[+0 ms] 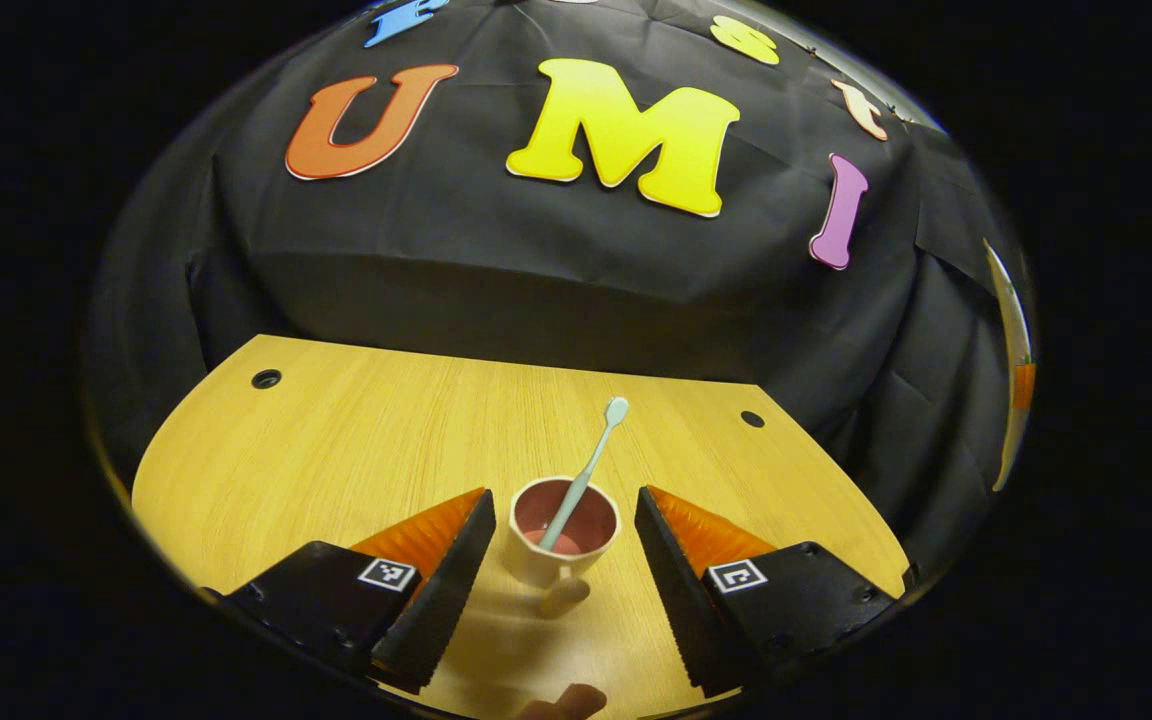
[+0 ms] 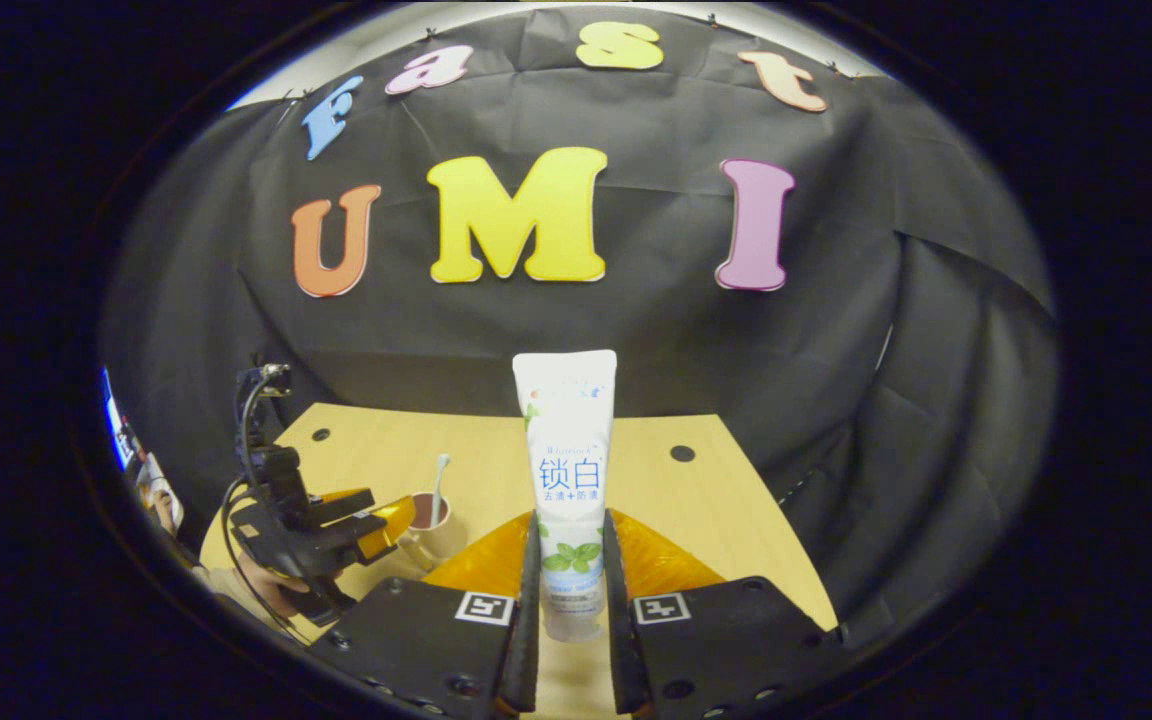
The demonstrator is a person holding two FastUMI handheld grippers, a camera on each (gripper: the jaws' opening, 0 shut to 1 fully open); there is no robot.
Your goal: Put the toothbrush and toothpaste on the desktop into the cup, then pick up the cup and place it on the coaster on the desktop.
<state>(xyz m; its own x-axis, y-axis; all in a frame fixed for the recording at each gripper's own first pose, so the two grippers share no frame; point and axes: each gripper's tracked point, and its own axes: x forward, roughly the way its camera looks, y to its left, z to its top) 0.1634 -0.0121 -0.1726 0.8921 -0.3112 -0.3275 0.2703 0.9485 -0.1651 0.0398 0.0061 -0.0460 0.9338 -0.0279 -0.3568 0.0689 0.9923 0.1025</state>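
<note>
Left gripper view, nearest first: left gripper point(image 1: 564, 560) low over the wooden desktop point(image 1: 336, 450), fingers spread wide apart, gripping nothing. Between the fingers, touching neither, a cream mug point(image 1: 561, 540) with a pinkish inside, upright on the desktop, handle turned toward the camera. Inside the mug, a pale mint toothbrush point(image 1: 586, 475), handle end down at the bottom, leaning on the far rim, head up and tilted away to the right. Farther back, two dark round holes point(image 1: 265, 379) near the desktop's rear corners, then the black cloth wall point(image 1: 536, 260).

Right gripper view, nearest first: right gripper point(image 2: 570, 590) clamped on a white toothpaste tube point(image 2: 566, 470), both fingers pressing its lower part just above the clear cap. Tube upright, cap down, flat crimped end up, lifted clear of the desktop. Off to the left and farther away, the left gripper point(image 2: 361, 530) again, held from below by a hand point(image 2: 266, 590), fingers apart beside the mug point(image 2: 433, 530) with the toothbrush point(image 2: 437, 485) standing in it. Toothpaste well apart from the mug. Behind all, the black cloth wall.

Coaster: cannot be told from either view.
</note>
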